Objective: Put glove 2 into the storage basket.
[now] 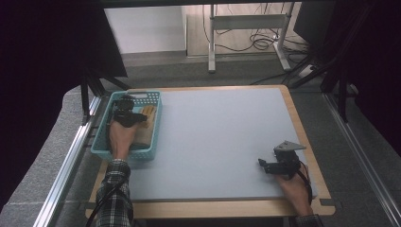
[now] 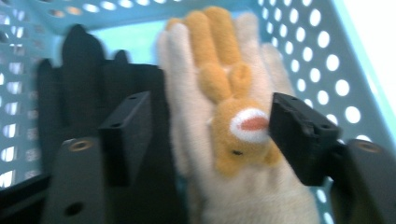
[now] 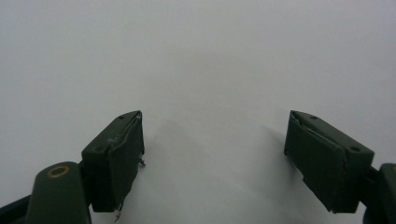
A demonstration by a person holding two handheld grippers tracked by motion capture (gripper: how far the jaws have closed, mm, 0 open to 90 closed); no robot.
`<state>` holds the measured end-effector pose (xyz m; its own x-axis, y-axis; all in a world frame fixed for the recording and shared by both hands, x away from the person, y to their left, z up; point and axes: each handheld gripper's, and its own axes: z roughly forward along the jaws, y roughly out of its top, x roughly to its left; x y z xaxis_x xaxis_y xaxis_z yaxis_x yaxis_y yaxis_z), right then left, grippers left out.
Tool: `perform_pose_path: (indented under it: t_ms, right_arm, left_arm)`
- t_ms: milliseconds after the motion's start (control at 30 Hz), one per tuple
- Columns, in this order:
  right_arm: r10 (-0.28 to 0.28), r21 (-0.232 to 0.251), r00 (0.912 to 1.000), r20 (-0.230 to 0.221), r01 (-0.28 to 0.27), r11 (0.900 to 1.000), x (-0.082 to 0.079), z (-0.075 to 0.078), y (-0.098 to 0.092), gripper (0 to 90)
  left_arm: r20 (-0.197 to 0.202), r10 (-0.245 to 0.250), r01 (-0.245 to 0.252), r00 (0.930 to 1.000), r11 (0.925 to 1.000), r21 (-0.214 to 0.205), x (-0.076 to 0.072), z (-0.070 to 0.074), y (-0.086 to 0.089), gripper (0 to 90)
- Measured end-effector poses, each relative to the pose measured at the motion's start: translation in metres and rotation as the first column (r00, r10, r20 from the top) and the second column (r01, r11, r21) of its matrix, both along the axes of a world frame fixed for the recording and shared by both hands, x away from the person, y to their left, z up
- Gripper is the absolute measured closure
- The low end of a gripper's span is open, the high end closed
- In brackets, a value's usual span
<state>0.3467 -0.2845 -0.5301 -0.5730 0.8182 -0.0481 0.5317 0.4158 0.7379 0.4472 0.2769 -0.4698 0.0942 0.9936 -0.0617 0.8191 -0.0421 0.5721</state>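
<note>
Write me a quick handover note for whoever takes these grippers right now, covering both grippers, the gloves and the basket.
Left gripper: open, inside the blue basket, jaws either side of the cream glove with its orange bunny patch; nothing gripped.
Right gripper: open, empty, over the bare grey mat near the table's right front.
Black glove lies beside the cream one in the basket.
Done: nothing taken out yet.
Probably next: close on the cream glove and lift.

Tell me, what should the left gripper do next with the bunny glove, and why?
Probably lower a little and close. The left gripper is open inside the blue basket, its jaws on either side of the cream glove with the orange bunny, but not yet pinching it.
</note>
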Motion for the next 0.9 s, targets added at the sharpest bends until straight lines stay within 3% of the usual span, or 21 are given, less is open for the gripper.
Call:
perform_pose_path:
  t_ms: [100, 200, 300, 400, 500, 633, 800, 900]
  right_arm:
    - [0.001, -0.001, 1.0, 0.0, -0.001, 1.0, 0.0, 0.0, 0.0, 19.2]
    - [0.001, -0.001, 1.0, 0.001, -0.001, 1.0, 0.0, 0.0, 0.0, 19.2]
    - [0.001, -0.001, 1.0, 0.001, -0.001, 1.0, 0.0, 0.0, 0.0, 19.2]
    - [0.001, -0.001, 1.0, 0.001, -0.001, 1.0, 0.0, 0.0, 0.0, 19.2]
    - [0.001, -0.001, 1.0, 0.0, -0.001, 1.0, 0.0, 0.0, 0.0, 19.2]
    - [0.001, 0.0, 1.0, 0.0, -0.001, 1.0, 0.0, 0.0, 0.0, 19.2]
    - [0.001, -0.001, 1.0, 0.0, -0.001, 1.0, 0.0, 0.0, 0.0, 19.2]
    - [0.001, 0.0, 1.0, 0.0, -0.001, 1.0, 0.0, 0.0, 0.0, 19.2]
  left_arm:
    - [-0.023, 0.023, -0.021, 0.9995, 0.998, 0.059, -0.003, 0.0, 0.004, 60.1]
    - [-0.111, 0.011, 0.0, 0.9938, 0.9949, 0.101, 0.001, -0.013, 0.003, 75.7]
    - [-0.143, -0.03, 0.042, 0.9893, 0.9953, 0.087, 0.007, -0.025, -0.005, 83.8]
    - [-0.156, -0.046, 0.053, 0.9867, 0.9975, 0.047, 0.012, -0.025, -0.012, 87.0]
    - [-0.163, -0.065, 0.068, 0.9845, 0.9976, 0.012, 0.015, -0.024, -0.016, 89.0]
    - [-0.157, -0.063, 0.066, 0.9856, 0.9977, 0.015, 0.013, -0.024, -0.013, 87.8]
    - [-0.106, -0.015, 0.021, 0.9943, 0.9979, 0.062, 0.006, -0.017, -0.003, 67.1]
    - [-0.074, 0.004, 0.0, 0.9972, 0.9984, 0.056, 0.003, -0.011, 0.003, 55.2]
